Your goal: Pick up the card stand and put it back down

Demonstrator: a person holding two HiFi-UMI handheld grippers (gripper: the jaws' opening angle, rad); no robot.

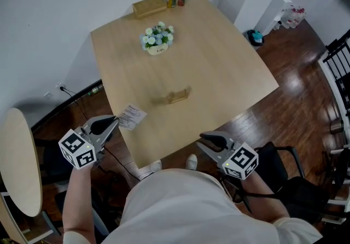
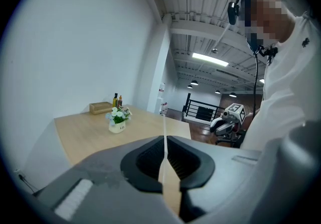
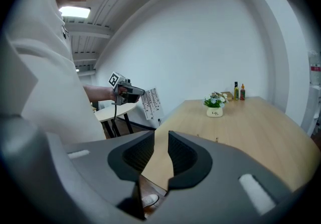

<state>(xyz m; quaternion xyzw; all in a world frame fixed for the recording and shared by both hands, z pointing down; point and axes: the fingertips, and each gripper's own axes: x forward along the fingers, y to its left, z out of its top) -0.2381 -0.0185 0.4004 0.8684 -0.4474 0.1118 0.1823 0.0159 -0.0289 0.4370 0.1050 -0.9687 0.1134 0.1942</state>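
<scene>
Card stand beyond left hand-held gripper

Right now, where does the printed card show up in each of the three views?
Head view: the printed card is at lower left, clamped in the left gripper.
Left gripper view: the card is edge-on, a thin line at centre between the shut jaws.
Right gripper view: the card is left of centre, held out by the far gripper.
Shared landmark: the flower pot appears in all three.
</scene>
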